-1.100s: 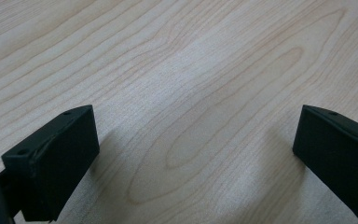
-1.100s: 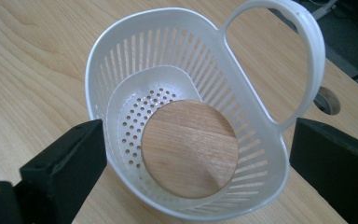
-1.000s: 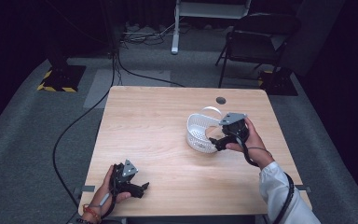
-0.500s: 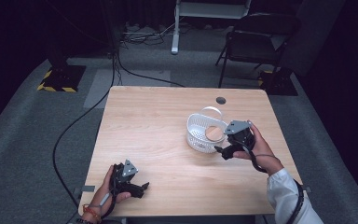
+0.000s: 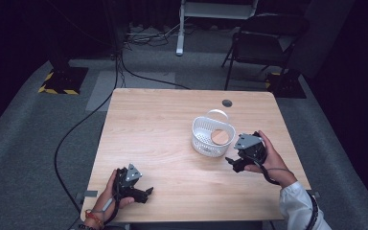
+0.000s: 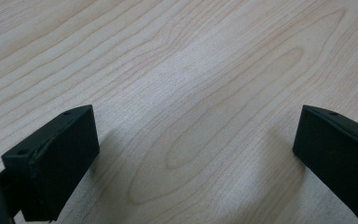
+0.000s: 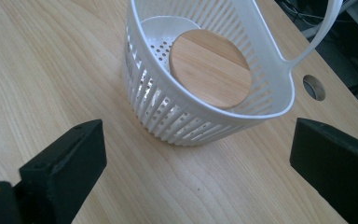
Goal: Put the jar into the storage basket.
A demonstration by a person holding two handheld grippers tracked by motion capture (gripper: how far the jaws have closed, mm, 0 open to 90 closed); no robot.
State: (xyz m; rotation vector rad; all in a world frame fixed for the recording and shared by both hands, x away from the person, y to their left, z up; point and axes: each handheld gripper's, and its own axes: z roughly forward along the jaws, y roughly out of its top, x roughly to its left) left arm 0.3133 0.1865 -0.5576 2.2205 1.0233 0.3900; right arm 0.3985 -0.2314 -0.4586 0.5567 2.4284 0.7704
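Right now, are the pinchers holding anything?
No. The left gripper is open over bare table. The right gripper is open too, just short of the white basket with the wooden disc inside.

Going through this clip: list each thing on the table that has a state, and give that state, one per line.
White slotted basket: upright, handle raised.
Round wooden disc: inside the basket, leaning tilted against its wall.
Left gripper: open, nothing between its jaws, low over bare table.
Right gripper: open, empty, beside the basket.
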